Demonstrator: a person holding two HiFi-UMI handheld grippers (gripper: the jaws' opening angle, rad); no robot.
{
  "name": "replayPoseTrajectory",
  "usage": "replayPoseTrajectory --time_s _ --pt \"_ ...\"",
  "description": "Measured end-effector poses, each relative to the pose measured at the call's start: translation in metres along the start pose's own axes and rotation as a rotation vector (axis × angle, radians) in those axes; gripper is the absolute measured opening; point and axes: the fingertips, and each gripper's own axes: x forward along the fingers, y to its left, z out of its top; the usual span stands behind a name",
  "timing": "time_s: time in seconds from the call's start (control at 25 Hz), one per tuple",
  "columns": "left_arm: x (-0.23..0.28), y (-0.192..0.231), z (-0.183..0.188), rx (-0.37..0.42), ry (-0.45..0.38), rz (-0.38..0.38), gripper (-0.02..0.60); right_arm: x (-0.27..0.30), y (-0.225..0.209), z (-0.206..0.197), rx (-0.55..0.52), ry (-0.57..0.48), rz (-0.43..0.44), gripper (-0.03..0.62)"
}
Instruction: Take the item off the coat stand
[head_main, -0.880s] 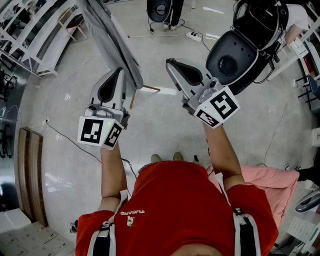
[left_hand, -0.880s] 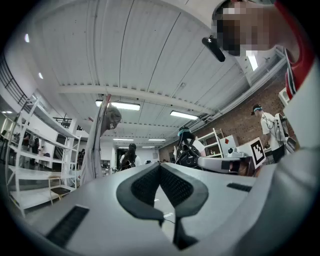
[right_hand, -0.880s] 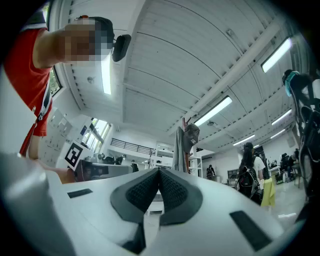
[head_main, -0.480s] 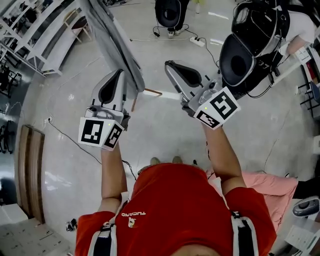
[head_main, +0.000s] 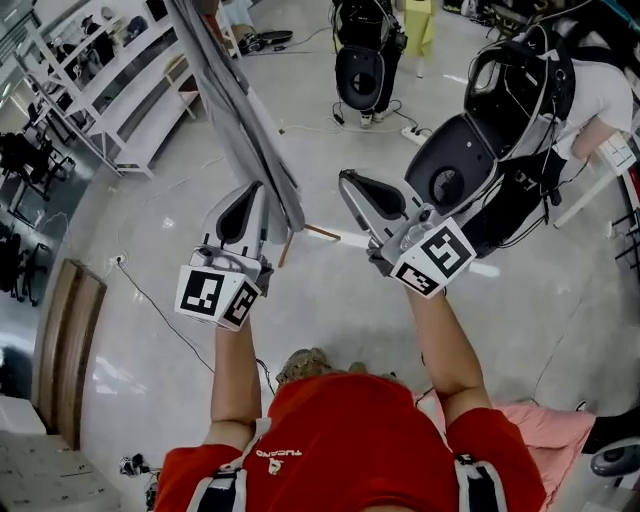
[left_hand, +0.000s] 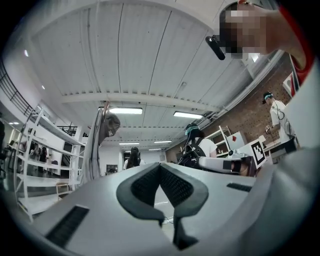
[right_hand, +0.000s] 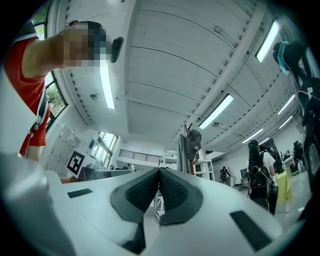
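Observation:
A grey garment (head_main: 238, 100) hangs down the coat stand, whose wooden foot (head_main: 312, 232) shows on the floor. In the left gripper view the garment (left_hand: 94, 150) hangs beside a dark grey cap (left_hand: 111, 125) at the top of the stand. The right gripper view shows the same cap (right_hand: 194, 140) and garment (right_hand: 183, 149) some way ahead. My left gripper (head_main: 251, 192) is just beside the garment's lower edge, pads together, holding nothing. My right gripper (head_main: 347, 180) is to the right of the stand, also shut and empty. Both point upward.
White shelving (head_main: 110, 95) lines the left side. A person with a black backpack (head_main: 500, 110) stands at the right, another person (head_main: 365, 60) farther back. A power strip (head_main: 412, 133) and cables lie on the floor. Pink cloth (head_main: 545, 420) lies at the lower right.
The head view has swung forward, so more of the room behind the stand shows. Both grippers sit lower in the picture, the left one closer to the garment. Both jaws stay shut.

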Motion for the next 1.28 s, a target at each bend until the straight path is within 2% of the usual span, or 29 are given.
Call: replayPoseTrajectory --time_s 0.24,0.32,0.52,0.68,0.96,1.12,1.28 --pt "0.002 -0.005 0.012 0.013 -0.021 0.008 0.009 -0.001 0.0 0.012 -0.004 -0.023 0.025 0.025" --pt "0.017 0.016 0.015 0.016 -0.027 0.011 0.009 0.022 -0.015 0.015 0.003 -0.03 0.031 0.026" --pt "0.083 0.108 0.028 0.026 -0.036 0.004 0.009 0.122 -0.077 0.018 0.007 -0.051 0.048 0.028" --pt "0.102 0.133 0.016 0.041 -0.057 -0.003 0.009 0.15 -0.1 0.007 0.0 -0.073 0.055 0.031" --pt "0.152 0.227 0.028 0.064 -0.063 -0.033 0.009 0.265 -0.154 0.006 0.022 -0.08 0.063 0.138" --pt "0.183 0.255 0.039 0.066 -0.065 -0.06 0.009 0.311 -0.195 0.019 0.075 -0.108 0.054 0.196" --pt "0.203 0.285 0.061 0.064 -0.087 -0.081 0.009 0.357 -0.233 0.038 0.095 -0.133 0.018 0.227"
